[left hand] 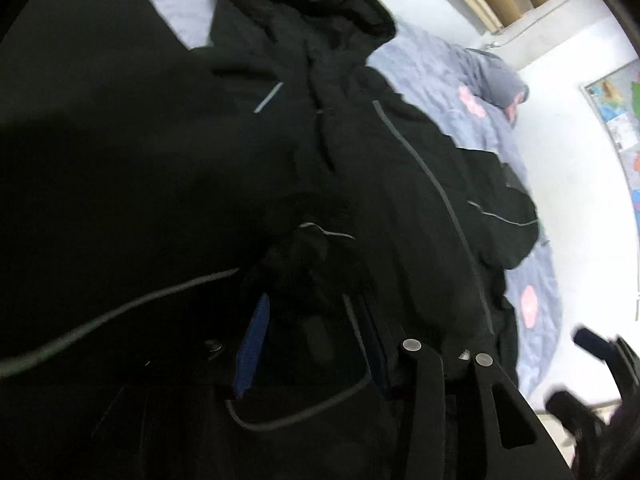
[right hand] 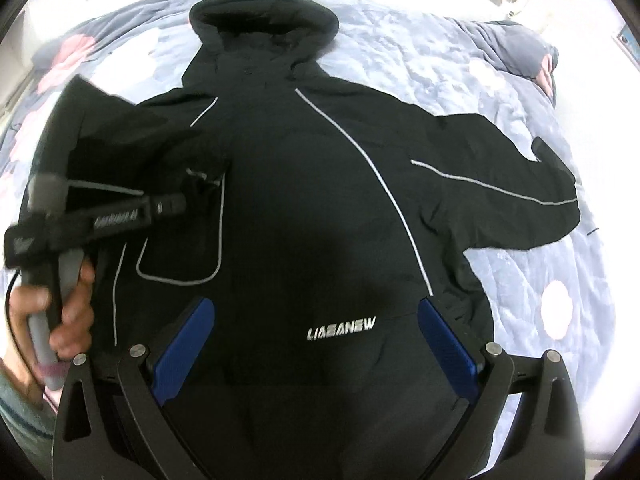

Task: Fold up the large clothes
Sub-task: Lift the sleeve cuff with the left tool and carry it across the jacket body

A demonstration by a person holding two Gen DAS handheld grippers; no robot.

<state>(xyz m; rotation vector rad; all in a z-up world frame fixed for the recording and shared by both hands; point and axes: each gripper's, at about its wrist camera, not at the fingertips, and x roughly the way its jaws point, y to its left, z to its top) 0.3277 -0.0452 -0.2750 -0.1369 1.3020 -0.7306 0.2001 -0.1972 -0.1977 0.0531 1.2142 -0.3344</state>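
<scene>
Black, padded fabric forms the hooded jacket (right hand: 312, 208), which lies front-up and spread flat on a quilted grey-blue bedcover (right hand: 460, 80) printed with pink flowers. Thin reflective grey piping curves down the chest and along the outstretched sleeve (right hand: 516, 184); white lettering sits near the hem. The opposite sleeve is lifted and bunched over the chest, where the left gripper (left hand: 308, 344) meets it: blue ribbed pads stand parted with dark cloth between them, not visibly pressed. A hand (right hand: 60, 300) grasps its grey handle. The right gripper (right hand: 316, 340) hovers over the hem, jaws spread wide, holding nothing.
</scene>
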